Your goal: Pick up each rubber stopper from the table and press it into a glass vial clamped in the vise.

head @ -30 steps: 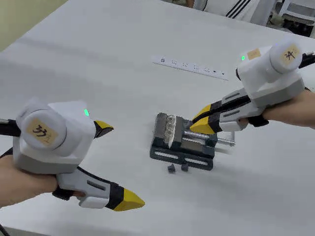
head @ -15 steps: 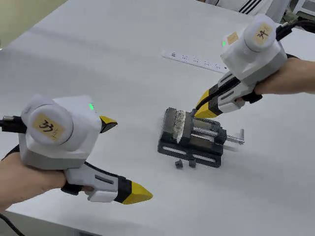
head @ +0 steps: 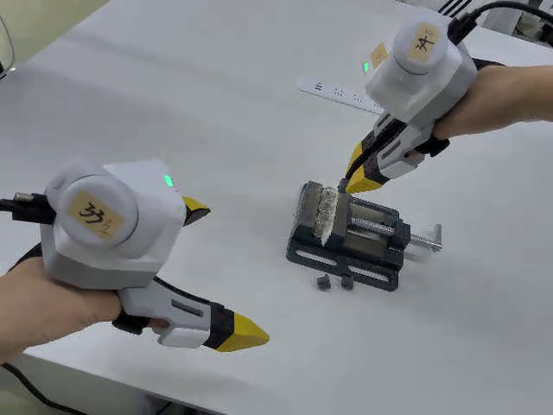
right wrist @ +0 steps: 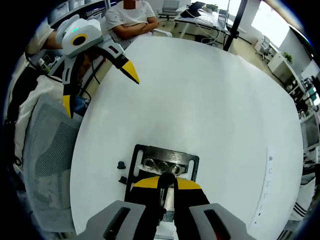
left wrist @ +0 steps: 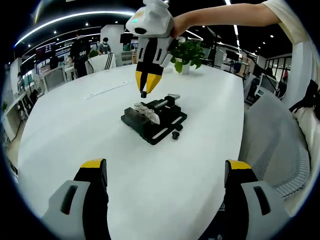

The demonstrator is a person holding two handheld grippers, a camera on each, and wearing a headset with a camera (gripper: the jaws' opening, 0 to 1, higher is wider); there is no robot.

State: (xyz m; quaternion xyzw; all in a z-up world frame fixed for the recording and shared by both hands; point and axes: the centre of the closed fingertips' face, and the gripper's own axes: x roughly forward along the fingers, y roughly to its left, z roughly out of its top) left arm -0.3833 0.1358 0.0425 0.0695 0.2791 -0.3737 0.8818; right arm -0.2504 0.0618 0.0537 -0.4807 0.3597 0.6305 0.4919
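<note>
A dark vise [head: 373, 251] sits mid-table and clamps a row of glass vials [head: 327, 207]. My right gripper [head: 352, 182] hovers just above the vials, shut on a small dark rubber stopper [right wrist: 167, 180]. The vial mouths [right wrist: 162, 164] lie right ahead of its jaws. Two more stoppers [head: 324, 282] [head: 347, 282] lie on the table at the vise's near side. At the lower left my left gripper [head: 220, 270] is open and holds nothing, well away from the vise [left wrist: 152, 120]. The right gripper [left wrist: 144, 91] hangs over the vials [left wrist: 145, 109].
A white power strip [head: 341, 93] lies on the table beyond the vise. A mesh chair [right wrist: 45, 150] stands at the table's edge and a person [right wrist: 131, 14] sits at the far side. White tabletop [head: 173, 112] spreads around the vise.
My right gripper has risen from beside the vise screw and now hangs over the vials with the stopper. The left gripper has stayed open in about the same place.
</note>
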